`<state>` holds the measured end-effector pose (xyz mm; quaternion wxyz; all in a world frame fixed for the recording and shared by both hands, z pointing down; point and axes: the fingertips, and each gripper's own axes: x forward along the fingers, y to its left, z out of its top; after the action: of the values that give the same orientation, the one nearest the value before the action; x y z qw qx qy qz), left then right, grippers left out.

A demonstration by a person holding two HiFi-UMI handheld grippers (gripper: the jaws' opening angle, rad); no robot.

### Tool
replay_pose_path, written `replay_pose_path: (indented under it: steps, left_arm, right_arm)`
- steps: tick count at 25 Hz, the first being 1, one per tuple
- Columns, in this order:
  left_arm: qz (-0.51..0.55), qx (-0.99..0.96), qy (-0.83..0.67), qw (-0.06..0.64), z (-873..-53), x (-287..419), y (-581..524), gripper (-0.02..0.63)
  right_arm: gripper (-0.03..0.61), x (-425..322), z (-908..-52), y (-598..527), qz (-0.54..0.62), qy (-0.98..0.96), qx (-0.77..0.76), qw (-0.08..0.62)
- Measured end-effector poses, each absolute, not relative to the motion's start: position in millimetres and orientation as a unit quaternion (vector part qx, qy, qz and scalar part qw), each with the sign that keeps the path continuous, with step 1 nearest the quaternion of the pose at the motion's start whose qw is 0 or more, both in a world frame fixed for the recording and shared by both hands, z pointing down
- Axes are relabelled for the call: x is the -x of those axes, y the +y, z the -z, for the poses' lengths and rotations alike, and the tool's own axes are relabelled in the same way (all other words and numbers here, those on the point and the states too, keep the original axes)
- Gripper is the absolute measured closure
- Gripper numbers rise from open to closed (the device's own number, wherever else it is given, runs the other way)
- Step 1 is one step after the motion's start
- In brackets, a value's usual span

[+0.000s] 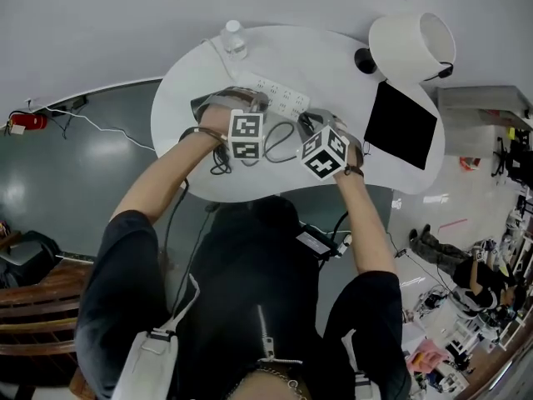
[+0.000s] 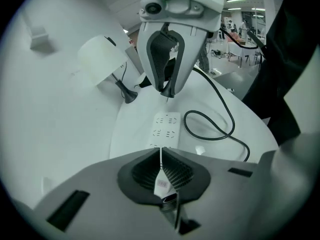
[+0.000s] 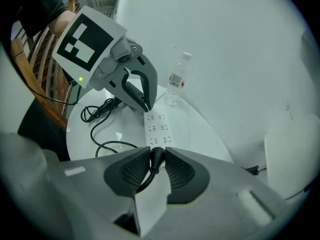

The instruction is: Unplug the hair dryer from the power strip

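Note:
A white power strip [image 1: 279,97] lies on the white oval table [image 1: 179,98]; the sockets that show [image 3: 157,126] are empty. My right gripper [image 3: 156,156] is shut on a black plug [image 3: 155,159], held a little above the strip's near end. In the left gripper view the plug's black cable [image 2: 220,129] runs down from the right gripper [image 2: 167,91] and loops over the table. My left gripper [image 2: 161,156] is shut, its tips just above the strip [image 2: 166,126]. Only a thin white sliver shows in the seam between its pads. No hair dryer body is clearly in view.
A clear water bottle [image 1: 234,37] stands at the table's far edge. A white lamp [image 1: 412,47] and a black flat panel [image 1: 400,123] are at the right. A coil of black cord [image 3: 97,111] lies at the table's near left. Wooden chair [image 1: 33,307] at the left.

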<state>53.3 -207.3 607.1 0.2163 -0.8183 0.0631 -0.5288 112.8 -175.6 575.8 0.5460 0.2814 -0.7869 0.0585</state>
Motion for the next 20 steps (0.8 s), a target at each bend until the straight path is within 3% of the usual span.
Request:
replay_pose_path:
  steps: [20]
  left_arm:
    - [0.521,0.810,0.191,0.189,-537,-36,-125,0.601]
  right_arm:
    - [0.486,-126,-531,-114,0.012,-0.830,-0.264,0.491]
